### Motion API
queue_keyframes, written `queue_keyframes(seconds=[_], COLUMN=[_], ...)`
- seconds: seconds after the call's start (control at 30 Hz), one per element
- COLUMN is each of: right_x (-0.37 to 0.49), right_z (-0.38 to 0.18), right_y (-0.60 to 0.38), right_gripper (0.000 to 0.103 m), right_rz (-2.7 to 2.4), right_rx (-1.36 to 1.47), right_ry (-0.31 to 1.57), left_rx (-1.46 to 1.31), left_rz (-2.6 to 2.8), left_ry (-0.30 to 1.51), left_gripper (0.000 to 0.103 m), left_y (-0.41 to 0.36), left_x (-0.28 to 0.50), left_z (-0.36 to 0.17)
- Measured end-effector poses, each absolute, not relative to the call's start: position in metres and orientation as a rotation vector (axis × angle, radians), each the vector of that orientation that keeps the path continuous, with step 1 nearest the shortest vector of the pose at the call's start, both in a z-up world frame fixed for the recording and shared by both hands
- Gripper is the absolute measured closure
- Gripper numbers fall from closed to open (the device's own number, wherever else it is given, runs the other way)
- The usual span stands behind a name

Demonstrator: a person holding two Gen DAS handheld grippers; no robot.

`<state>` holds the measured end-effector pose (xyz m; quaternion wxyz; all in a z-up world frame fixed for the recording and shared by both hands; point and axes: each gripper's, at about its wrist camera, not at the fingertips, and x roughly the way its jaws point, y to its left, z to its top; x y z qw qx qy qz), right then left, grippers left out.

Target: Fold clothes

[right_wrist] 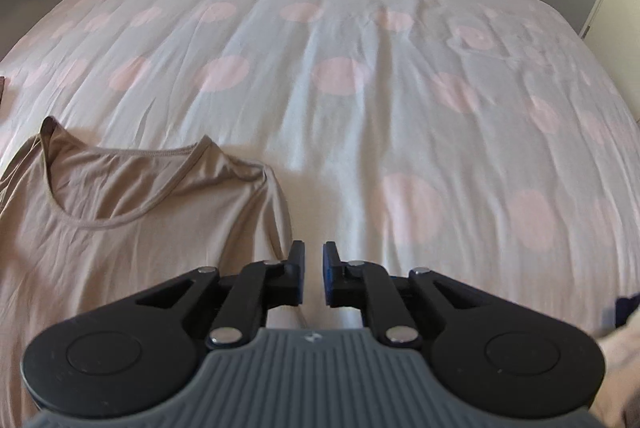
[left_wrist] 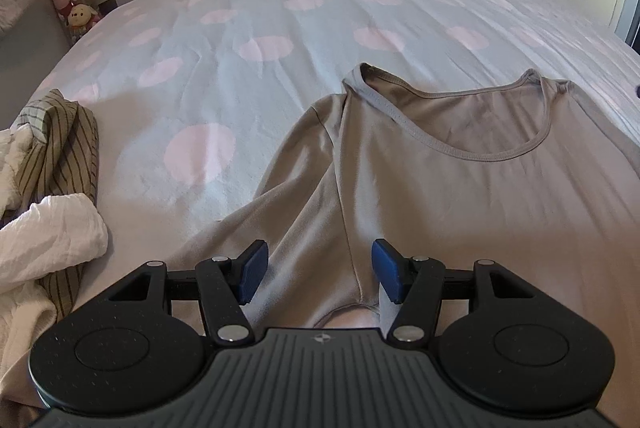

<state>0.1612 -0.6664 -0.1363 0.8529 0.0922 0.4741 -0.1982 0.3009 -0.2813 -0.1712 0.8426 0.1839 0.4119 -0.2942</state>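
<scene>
We have the shirt (left_wrist: 460,187) spread face up on the bed (left_wrist: 280,27), neckline toward twelve o'clock. In the left wrist view the left gripper (left_wrist: 316,278) hangs over the sleeve (left_wrist: 304,195) that is folded along the shirt's side; its jaws stand wide with the sleeve cloth lying between the blue pads (left_wrist: 252,276), not pinched. In the right wrist view the right gripper (right_wrist: 313,274) sits at the shirt's other edge, jaws narrow with a slim gap and nothing visibly between them; the shirt (right_wrist: 120,228) lies from its nine to ten o'clock.

We judge the step to be taking both sides for a lengthwise fold. To do it well we should bite only the top layers at matching points on either side, lift evenly, and lay the cloth over without dragging the body.

The shirt is thin, smooth, taupe knit with a stitched scoop neck; it looks slippery and limp. The bed cover is pale, softly creased cotton with pink dots. At the left gripper's nine o'clock lies a pile (left_wrist: 52,187) of crinkled white and striped cloth.
</scene>
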Motion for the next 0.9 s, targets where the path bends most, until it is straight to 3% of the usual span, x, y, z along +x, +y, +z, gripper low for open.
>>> queue_keyframes(seconds=[0.27, 0.4, 0.47, 0.53, 0.6, 0.63, 0.67, 0.73, 0.77, 0.8, 0.9], right_x=[0.020, -0.028, -0.044, -0.051, -0.055, -0.054, -0.054, -0.053, -0.053, -0.053, -0.046], right_z=[-0.116, -0.132, -0.143, -0.153, -0.163, -0.168, -0.174, -0.184, -0.186, -0.188, -0.178], right_y=[-0.602, -0.575, -0.568, -0.565, -0.564, -0.564, -0.566, -0.570, -0.570, -0.569, -0.566], right_gripper=[0.090, 0.074, 0.072, 0.062, 0.046, 0.046, 0.047, 0.062, 0.079, 0.087, 0.096], right_rz=[-0.567, -0.689, -0.735, -0.787, -0.844, -0.869, -0.881, -0.903, -0.908, -0.914, -0.907], right_rx=[0.207, 0.353, 0.441, 0.508, 0.546, 0.549, 0.560, 0.583, 0.575, 0.566, 0.449], right_ry=[1.051, 1.084, 1.091, 1.079, 1.070, 1.069, 1.075, 1.088, 1.103, 1.119, 1.159], left_rx=[0.370, 0.365, 0.365, 0.364, 0.362, 0.359, 0.355, 0.346, 0.341, 0.335, 0.317], left_rz=[-0.634, -0.643, -0.649, -0.652, -0.656, -0.656, -0.655, -0.655, -0.656, -0.657, -0.657], left_ry=[0.841, 0.822, 0.819, 0.815, 0.811, 0.809, 0.807, 0.803, 0.801, 0.799, 0.796], left_gripper=[0.047, 0.047, 0.047, 0.047, 0.047, 0.047, 0.047, 0.047, 0.047, 0.047, 0.047], left_y=[-0.274, -0.273, -0.273, -0.272, -0.270, -0.269, -0.268, -0.266, -0.265, -0.264, -0.262], left_x=[0.292, 0.287, 0.286, 0.284, 0.283, 0.282, 0.283, 0.283, 0.283, 0.284, 0.287], left_z=[-0.154, -0.146, -0.144, -0.143, -0.142, -0.141, -0.141, -0.139, -0.138, -0.137, -0.136])
